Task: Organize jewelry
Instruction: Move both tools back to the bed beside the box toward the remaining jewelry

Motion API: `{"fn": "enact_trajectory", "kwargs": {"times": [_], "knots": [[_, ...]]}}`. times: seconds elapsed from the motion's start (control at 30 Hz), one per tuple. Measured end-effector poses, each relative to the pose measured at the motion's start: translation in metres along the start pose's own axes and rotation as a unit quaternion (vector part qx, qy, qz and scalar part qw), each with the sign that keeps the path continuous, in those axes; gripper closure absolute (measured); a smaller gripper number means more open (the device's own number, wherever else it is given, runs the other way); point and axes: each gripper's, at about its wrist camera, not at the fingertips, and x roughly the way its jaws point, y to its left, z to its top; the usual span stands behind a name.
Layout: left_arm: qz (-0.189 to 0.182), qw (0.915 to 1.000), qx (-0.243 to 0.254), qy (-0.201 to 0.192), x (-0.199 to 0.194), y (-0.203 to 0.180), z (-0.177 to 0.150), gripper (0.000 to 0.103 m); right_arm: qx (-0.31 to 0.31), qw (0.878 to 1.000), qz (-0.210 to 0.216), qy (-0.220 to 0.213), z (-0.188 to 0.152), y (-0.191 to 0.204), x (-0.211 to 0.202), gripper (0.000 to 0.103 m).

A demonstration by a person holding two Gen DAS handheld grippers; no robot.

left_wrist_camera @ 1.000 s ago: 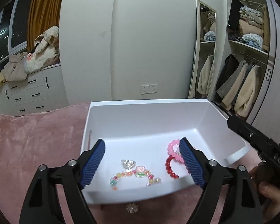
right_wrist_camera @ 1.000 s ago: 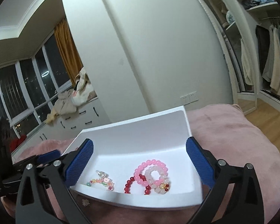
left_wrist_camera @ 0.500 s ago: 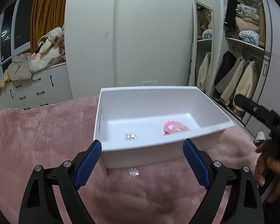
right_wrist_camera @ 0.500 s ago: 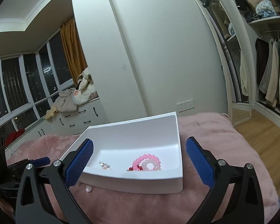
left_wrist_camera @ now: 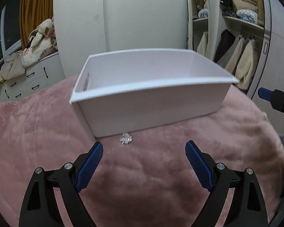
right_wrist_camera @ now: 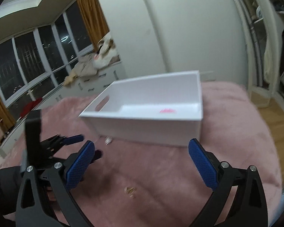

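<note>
Both grippers have drawn back from the white bin [left_wrist_camera: 151, 102], which a second ago filled both wrist views from close above and now sits farther off on the pink blanket [left_wrist_camera: 37, 132]. The left gripper [left_wrist_camera: 143, 162] is released, jaws spread wide with nothing between them, and the right gripper [right_wrist_camera: 141, 160] is likewise spread and empty. From this lower angle the bin's front wall hides most of its contents; only a smear of the pink bead bracelet [right_wrist_camera: 167, 110] shows over the rim in the right wrist view.

The retreat brings loose pieces into sight. A small silvery ornament [left_wrist_camera: 126, 138] lies on the blanket just beside the bin's near wall, a little ahead of the left jaws. A small golden piece [right_wrist_camera: 130, 190] (blurred, possibly an earring or charm) lies on the blanket between the right gripper's fingers. So the sorting is probably not finished: the silvery ornament looks like the left gripper's next pick.
</note>
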Motion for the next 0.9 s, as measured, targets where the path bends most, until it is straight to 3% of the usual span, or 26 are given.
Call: {"fn": "enact_trajectory", "kwargs": {"times": [0.1, 0.23, 0.33, 0.63, 0.9], "knots": [[-0.006, 1.0000, -0.001, 0.002, 0.005, 0.002, -0.004, 0.014, -0.019, 0.999, 0.006, 0.042, -0.009, 0.006, 0.010, 0.012], [-0.017, 0.9997, -0.019, 0.008, 0.015, 0.011, -0.002, 0.025, -0.019, 0.993, 0.024, 0.115, -0.025, 0.009, 0.029, 0.035], [-0.015, 0.9995, -0.023, 0.016, 0.024, 0.013, 0.000, 0.034, -0.027, 0.988, 0.030, 0.151, -0.035, 0.014, 0.041, 0.037], [-0.008, 0.9980, -0.048, 0.039, 0.055, 0.017, -0.001, 0.042, -0.042, 0.972, 0.030, 0.227, -0.055, 0.023, 0.068, 0.040], [0.002, 0.9970, -0.068, 0.035, 0.070, 0.024, 0.002, 0.045, -0.063, 0.965, 0.027, 0.253, -0.058, 0.030, 0.080, 0.041]]}}
